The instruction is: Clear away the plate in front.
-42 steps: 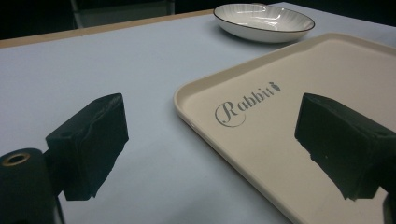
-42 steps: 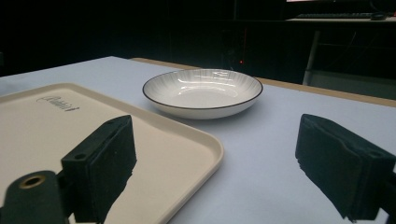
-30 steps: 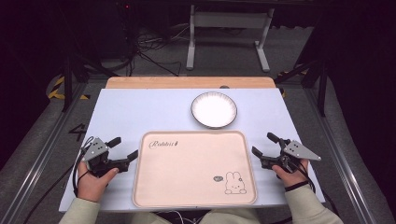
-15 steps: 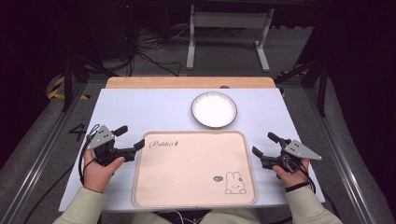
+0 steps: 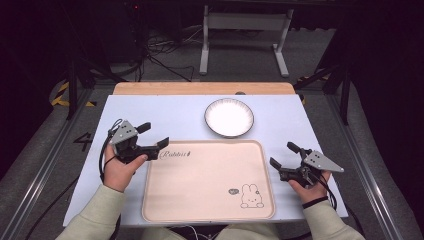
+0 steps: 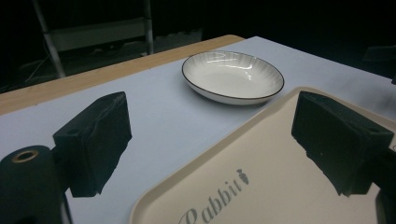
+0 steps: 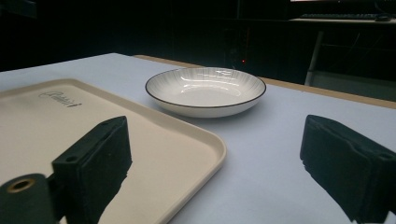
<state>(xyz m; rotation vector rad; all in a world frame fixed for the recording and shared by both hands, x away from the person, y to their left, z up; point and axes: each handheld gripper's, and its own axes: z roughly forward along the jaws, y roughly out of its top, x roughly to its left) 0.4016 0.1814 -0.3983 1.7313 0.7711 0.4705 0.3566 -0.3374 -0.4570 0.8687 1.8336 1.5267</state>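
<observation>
A cream tray (image 5: 210, 200) with a rabbit drawing and the word "Rabbit" lies at the table's near middle. Behind it sits an empty white plate (image 5: 229, 117) with a dark rim. My left gripper (image 5: 153, 136) is open, held just above the tray's far left corner. In the left gripper view the plate (image 6: 232, 76) lies ahead between the jaws, and the tray's corner (image 6: 243, 154) is below. My right gripper (image 5: 282, 155) is open beside the tray's right edge. In the right gripper view the plate (image 7: 205, 91) lies ahead past the tray's corner (image 7: 205, 140).
The light blue table top (image 5: 165, 112) has a wooden strip (image 5: 200, 88) along its far edge. Beyond the table a metal stand (image 5: 245, 35) and cables rest on the dark floor. Black frame rails run along both sides of the table.
My left gripper has risen and moved forward and right, from the table's left front to the tray's far left corner. The right gripper has barely moved.
</observation>
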